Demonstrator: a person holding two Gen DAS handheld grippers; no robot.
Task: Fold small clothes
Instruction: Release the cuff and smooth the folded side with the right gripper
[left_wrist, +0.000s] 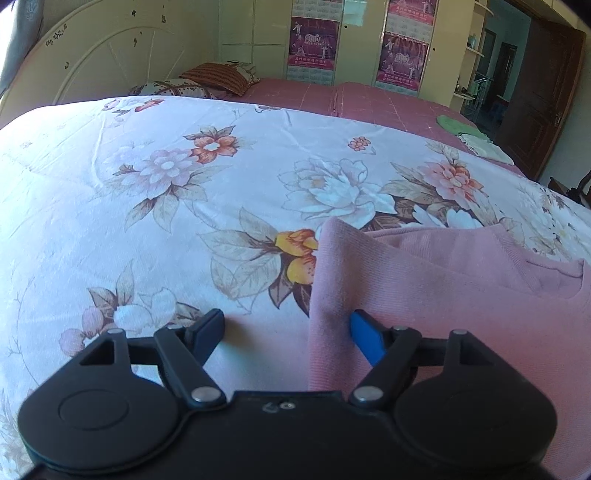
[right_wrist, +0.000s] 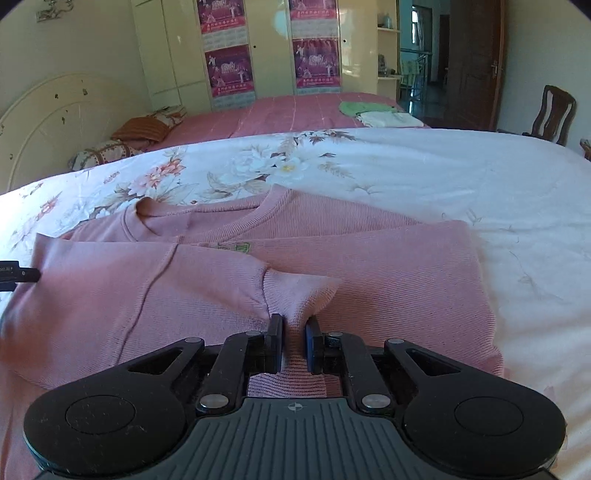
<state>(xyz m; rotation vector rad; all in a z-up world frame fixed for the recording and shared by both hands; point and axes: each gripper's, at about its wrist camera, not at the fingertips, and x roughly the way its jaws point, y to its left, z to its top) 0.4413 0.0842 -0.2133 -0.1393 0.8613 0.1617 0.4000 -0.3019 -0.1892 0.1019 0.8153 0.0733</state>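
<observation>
Pink sweater (right_wrist: 332, 251) lies flat on the floral quilt (left_wrist: 147, 184) of the bed, neckline on its far side, and everything here is placed from it. At its left edge the left tool (left_wrist: 286, 330) stands with its jaws well apart: a raised fold of the sweater's side hangs between them, against the blue pad (left_wrist: 365, 336), but the black finger (left_wrist: 207, 326) is clear of the cloth, so nothing is gripped there. Over the near middle of the sweater the right tool (right_wrist: 294, 338) is clamped on a bunched ribbed cuff (right_wrist: 299, 291), the sleeve apparently already laid across the body.

By my reading the sleeves are being folded inward. The next move calls for the right tool to place or let go of the cuff flat, and for the left to close on its fold before carrying that side across.

Beyond the sweater's neckline, well apart, lie pillows (right_wrist: 122, 144) to the left and a green and white pile of cloth (right_wrist: 376, 112) to the right. Nothing lies in the fold's path.
</observation>
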